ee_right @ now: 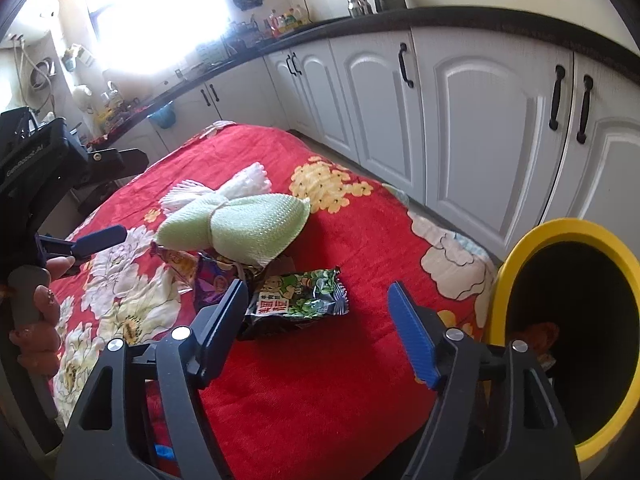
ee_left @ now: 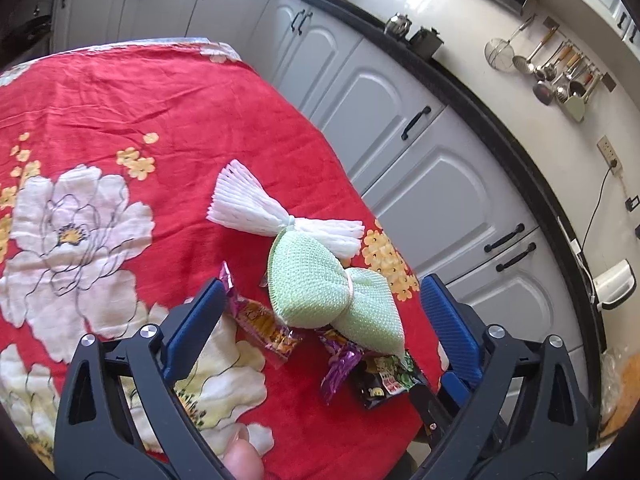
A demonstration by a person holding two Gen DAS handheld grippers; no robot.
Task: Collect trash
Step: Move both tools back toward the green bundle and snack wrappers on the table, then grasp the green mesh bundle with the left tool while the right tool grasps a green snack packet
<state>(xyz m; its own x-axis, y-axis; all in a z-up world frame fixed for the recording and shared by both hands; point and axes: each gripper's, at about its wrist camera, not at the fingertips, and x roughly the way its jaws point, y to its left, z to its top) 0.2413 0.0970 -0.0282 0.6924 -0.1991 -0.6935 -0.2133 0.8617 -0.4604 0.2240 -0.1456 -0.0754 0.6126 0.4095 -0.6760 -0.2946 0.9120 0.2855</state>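
Your right claw [ee_right: 320,328] gapes empty just above the green wrapper [ee_right: 298,298], set to drop it in the nearby yellow bin [ee_right: 520,248]. Your left claw [ee_left: 324,312], also wide apart, straddles the foam nets [ee_left: 320,280] heaped on the wrappers.

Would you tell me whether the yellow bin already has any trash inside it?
Yes: the yellow bin shows something orange-brown low inside; what it is, cannot tell.

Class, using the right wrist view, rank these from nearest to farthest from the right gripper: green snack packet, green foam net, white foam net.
1. green snack packet, just ahead of the right gripper.
2. green foam net, behind it, left.
3. white foam net, farthest back.
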